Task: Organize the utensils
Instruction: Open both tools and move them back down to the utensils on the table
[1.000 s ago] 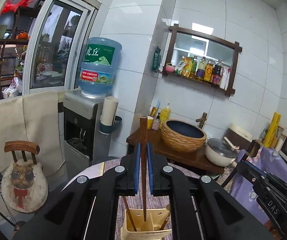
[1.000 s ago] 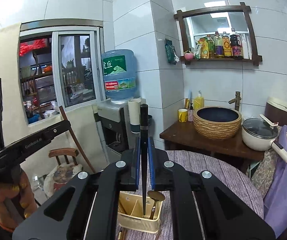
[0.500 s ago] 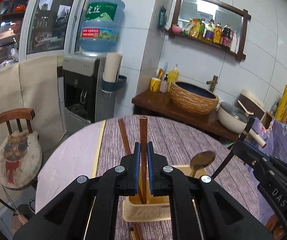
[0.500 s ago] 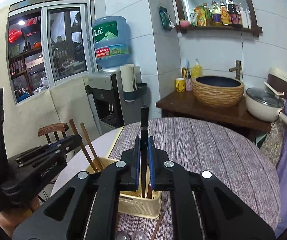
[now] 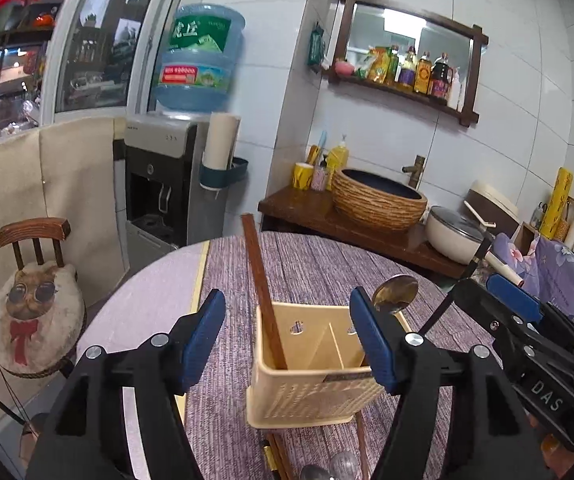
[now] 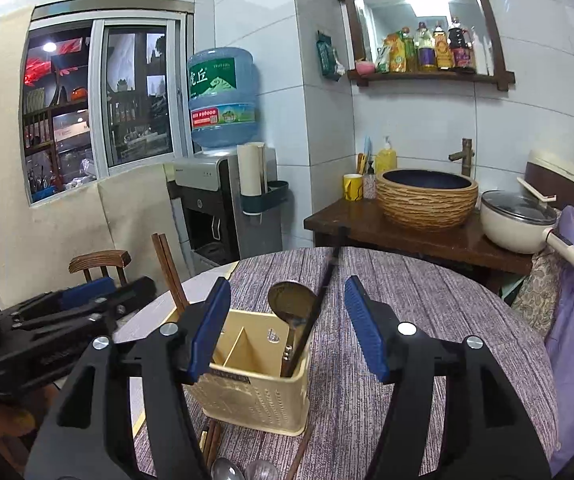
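Now releasing: left gripper [image 5: 287, 332], right gripper [image 6: 287, 324] jaws opening wide, empty; chopstick [image 5: 261, 288], black utensil [image 6: 319, 300] standing lower centre in caddy [image 6: 255, 392]; next, collecting strays along bottom edge

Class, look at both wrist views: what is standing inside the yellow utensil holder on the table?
Inside the yellow utensil holder: brown chopsticks in one compartment, a ladle and a black-handled utensil in another. Their lower ends are hidden by its walls.

Blue water bottle [image 5: 201, 56] on a grey dispenser [image 5: 163, 184] upper left, wall shelf of bottles [image 5: 407, 68] upper right, woven basin [image 5: 379, 204] on a dark wooden counter [image 5: 307, 212], white lidded pot [image 5: 453, 234] right, cat-cushioned chair [image 5: 33, 300] lower left.
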Action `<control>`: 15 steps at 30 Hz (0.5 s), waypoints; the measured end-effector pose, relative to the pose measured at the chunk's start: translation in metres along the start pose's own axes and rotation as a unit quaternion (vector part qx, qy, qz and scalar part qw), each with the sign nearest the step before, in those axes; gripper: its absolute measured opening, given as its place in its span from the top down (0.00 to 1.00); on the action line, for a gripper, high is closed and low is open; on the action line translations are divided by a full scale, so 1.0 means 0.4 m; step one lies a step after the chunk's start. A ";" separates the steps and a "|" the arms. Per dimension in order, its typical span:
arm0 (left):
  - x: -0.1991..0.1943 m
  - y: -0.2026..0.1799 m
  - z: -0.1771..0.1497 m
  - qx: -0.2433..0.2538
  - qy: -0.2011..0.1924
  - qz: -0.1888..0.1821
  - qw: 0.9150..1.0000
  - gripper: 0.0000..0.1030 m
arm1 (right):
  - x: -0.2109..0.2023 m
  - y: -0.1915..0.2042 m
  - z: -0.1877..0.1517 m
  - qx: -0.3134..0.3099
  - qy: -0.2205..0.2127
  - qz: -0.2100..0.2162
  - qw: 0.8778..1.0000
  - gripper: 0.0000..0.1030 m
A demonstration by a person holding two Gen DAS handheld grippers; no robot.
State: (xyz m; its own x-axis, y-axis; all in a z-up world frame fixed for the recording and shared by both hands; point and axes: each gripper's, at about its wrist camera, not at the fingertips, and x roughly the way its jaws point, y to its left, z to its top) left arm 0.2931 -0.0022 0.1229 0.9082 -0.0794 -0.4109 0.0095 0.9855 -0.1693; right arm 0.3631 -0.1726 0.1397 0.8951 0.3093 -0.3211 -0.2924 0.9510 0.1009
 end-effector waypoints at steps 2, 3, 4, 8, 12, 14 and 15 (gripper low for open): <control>-0.025 0.007 -0.020 0.003 0.001 0.003 1.000 0.32 | -0.024 -0.001 -0.022 -0.004 0.002 -0.006 1.000 0.39; -0.035 0.013 -0.032 0.001 0.002 0.003 1.000 0.28 | -0.036 -0.003 -0.035 -0.005 0.002 -0.010 1.000 0.38; -0.044 0.019 -0.043 -0.003 0.004 0.003 1.000 0.27 | -0.045 -0.005 -0.045 -0.004 0.002 -0.013 1.000 0.37; -0.066 0.053 -0.104 -0.010 0.020 0.017 1.000 0.22 | -0.068 -0.004 -0.111 -0.017 0.037 -0.020 0.999 0.33; -0.053 0.080 -0.186 0.001 0.059 0.047 0.997 0.20 | -0.073 0.001 -0.200 -0.031 0.087 -0.031 0.995 0.27; -0.035 0.098 -0.236 -0.003 0.093 0.050 0.994 0.21 | -0.064 0.004 -0.249 -0.042 0.113 -0.042 0.992 0.27; -0.028 0.106 -0.261 -0.007 0.108 0.048 0.993 0.25 | -0.057 0.007 -0.283 -0.046 0.132 -0.046 0.989 0.27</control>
State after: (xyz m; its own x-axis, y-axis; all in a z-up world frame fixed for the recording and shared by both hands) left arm 0.2396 0.0248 0.0268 0.7939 -0.0178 -0.6078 -0.0795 0.9880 -0.1327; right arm 0.3038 -0.1776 0.0408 0.8037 0.1981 -0.5611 -0.2538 0.9670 -0.0221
